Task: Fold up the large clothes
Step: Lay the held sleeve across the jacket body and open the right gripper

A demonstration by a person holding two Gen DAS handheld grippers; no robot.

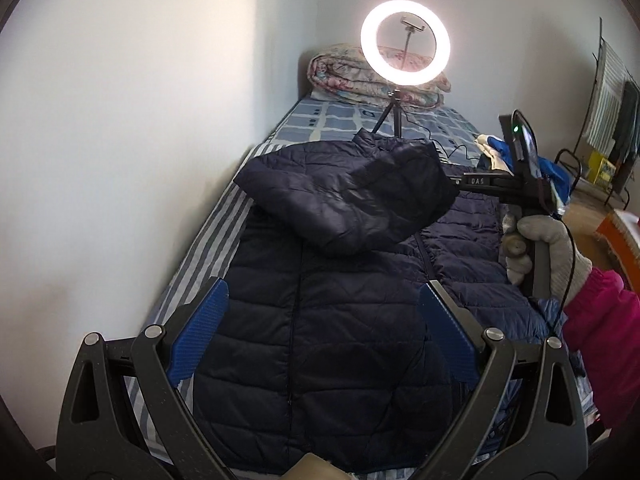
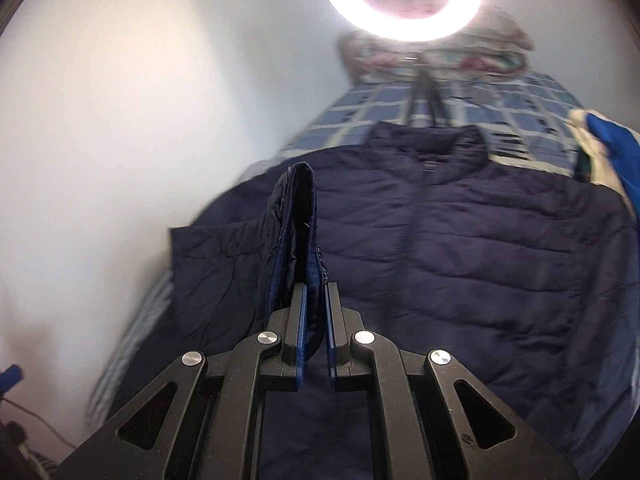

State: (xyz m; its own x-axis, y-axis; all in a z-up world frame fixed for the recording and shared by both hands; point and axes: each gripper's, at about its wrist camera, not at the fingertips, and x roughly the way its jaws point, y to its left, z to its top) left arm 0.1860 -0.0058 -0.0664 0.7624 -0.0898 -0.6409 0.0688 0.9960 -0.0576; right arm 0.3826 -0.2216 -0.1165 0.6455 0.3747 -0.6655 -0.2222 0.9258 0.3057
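A dark navy quilted puffer jacket [image 1: 320,320] lies front up on the bed, collar at the far end; it also shows in the right wrist view [image 2: 480,240]. My left gripper [image 1: 324,300] is open and empty above the jacket's lower half. My right gripper [image 2: 314,300] is shut on the cuff of the jacket's sleeve [image 2: 294,232]. In the left wrist view the right gripper tool [image 1: 500,184], held by a gloved hand [image 1: 540,252], carries that sleeve [image 1: 352,196] lifted across the jacket's chest.
A lit ring light on a tripod [image 1: 404,50] stands on the bed behind the collar. A rolled floral quilt [image 1: 340,76] lies at the head. A white wall [image 1: 120,160] runs along the left. Blue and cream clothes [image 1: 496,152] lie at the right.
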